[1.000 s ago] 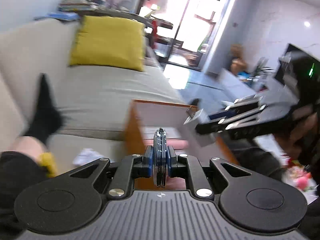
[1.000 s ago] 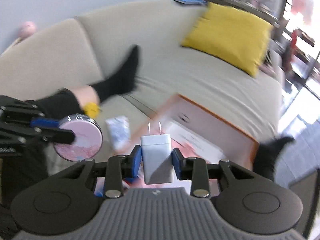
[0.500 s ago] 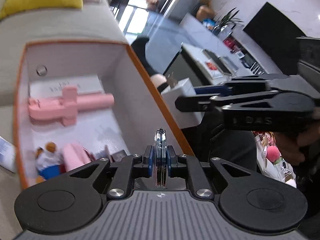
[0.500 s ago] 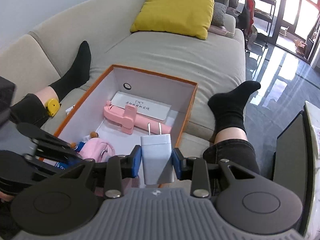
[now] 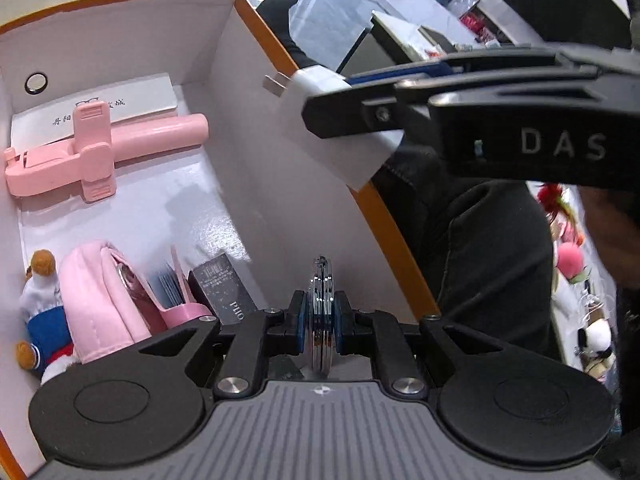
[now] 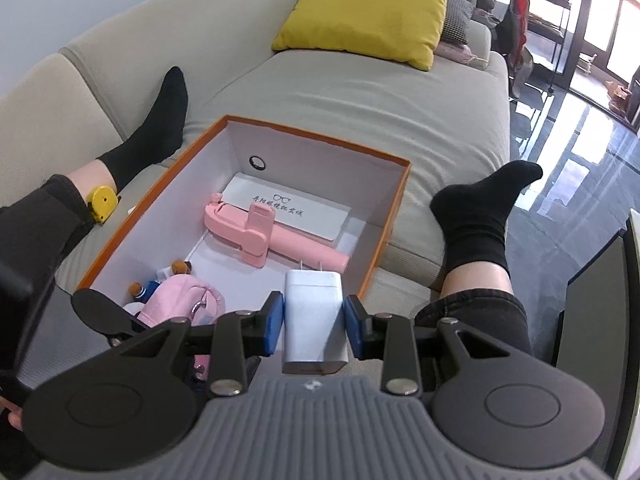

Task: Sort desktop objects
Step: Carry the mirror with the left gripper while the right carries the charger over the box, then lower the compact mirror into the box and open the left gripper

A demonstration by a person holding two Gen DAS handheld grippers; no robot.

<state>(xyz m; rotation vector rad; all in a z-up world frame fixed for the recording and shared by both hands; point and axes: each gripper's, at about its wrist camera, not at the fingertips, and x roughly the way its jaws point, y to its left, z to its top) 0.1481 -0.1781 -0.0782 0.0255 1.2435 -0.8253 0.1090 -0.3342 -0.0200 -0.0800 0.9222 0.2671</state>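
Note:
An orange-rimmed box (image 6: 320, 136) with white walls (image 5: 120, 36) lies on a beige sofa. Inside are a pink selfie stick (image 6: 260, 236) (image 5: 100, 148), a white printed case (image 6: 296, 212), a pink pouch (image 5: 100, 300) (image 6: 180, 300), a small plush figure (image 5: 40, 308) and a black packet (image 5: 222, 284). My left gripper (image 5: 320, 308) is shut on a thin round compact mirror (image 5: 320, 280), seen edge-on, above the box's near right corner. My right gripper (image 6: 314, 316) is shut on a white charger plug (image 6: 314, 320) (image 5: 340, 136), prongs forward, over the box's right rim.
A person's legs in black socks (image 6: 480, 216) (image 6: 160, 120) lie on either side of the box. A yellow tape measure (image 6: 102, 202) rests by the left leg. A yellow cushion (image 6: 368, 8) sits at the sofa's back. A dark cabinet (image 6: 592, 300) stands at the right.
Both grippers have come down over the box. The left view has swung from the sofa to the box's inside. Both grips are unchanged.

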